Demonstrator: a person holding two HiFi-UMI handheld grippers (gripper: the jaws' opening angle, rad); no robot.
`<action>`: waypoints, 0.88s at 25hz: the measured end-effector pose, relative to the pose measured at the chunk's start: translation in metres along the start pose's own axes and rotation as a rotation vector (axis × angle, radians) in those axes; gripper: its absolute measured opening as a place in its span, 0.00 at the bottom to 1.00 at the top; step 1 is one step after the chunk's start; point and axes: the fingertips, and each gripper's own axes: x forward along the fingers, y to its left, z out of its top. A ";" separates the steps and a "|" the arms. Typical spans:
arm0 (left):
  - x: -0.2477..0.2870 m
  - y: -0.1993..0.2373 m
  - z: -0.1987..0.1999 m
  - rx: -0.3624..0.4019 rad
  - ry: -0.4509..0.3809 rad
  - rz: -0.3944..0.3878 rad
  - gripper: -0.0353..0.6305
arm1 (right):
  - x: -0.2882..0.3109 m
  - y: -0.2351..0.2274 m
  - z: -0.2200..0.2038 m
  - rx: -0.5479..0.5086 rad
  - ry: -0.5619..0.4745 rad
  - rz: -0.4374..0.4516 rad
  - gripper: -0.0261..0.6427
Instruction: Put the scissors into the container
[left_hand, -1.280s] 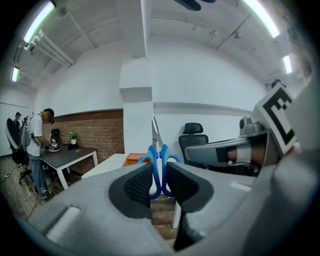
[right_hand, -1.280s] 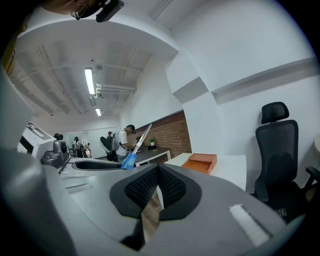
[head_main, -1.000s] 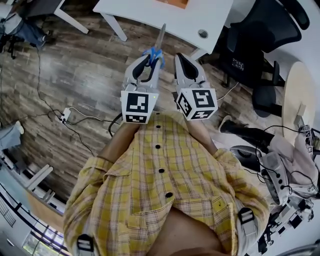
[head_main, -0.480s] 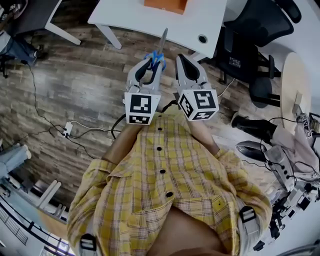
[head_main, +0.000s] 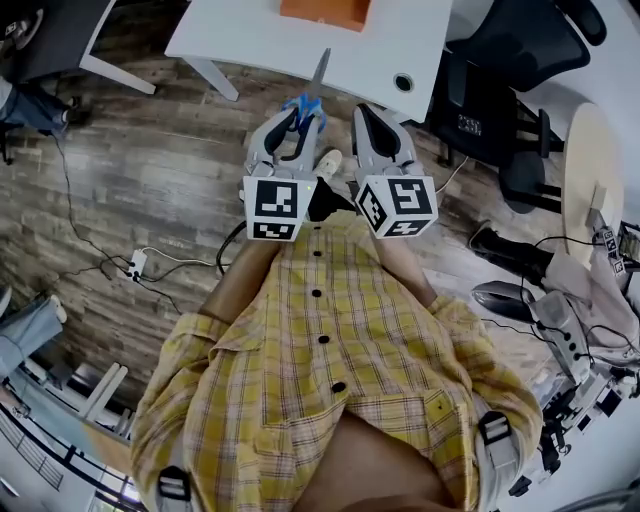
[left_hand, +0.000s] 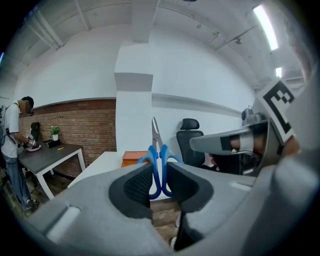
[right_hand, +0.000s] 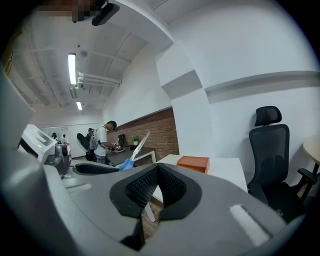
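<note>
Scissors (head_main: 312, 92), one blue-handled pair, were clamped by the left gripper (head_main: 297, 120) at upper centre, the jaws of the right gripper (head_main: 370, 122) were pressed together empty, and one orange container (head_main: 325, 10) was seen above.

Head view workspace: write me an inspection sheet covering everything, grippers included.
Surface: white table, mostly bare.
Job's things: scissors held in the air, blades pointing toward the table; orange container on the table, cut off by the picture's top edge.
Clutter: nothing seen on the table.
Grippers: left gripper shut on the scissors' blue handles; right gripper shut, empty.
Cables: cable with power strip on the floor.
Surroundings: wood floor, black chairs.
</note>
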 end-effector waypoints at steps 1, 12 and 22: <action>0.007 0.003 0.001 0.000 0.004 0.001 0.19 | 0.006 -0.006 0.002 0.006 -0.009 -0.002 0.05; 0.087 0.033 0.020 0.012 0.020 -0.016 0.19 | 0.076 -0.051 0.020 0.013 -0.015 0.000 0.05; 0.150 0.051 0.033 0.034 0.043 -0.012 0.19 | 0.128 -0.095 0.032 0.031 -0.007 0.003 0.05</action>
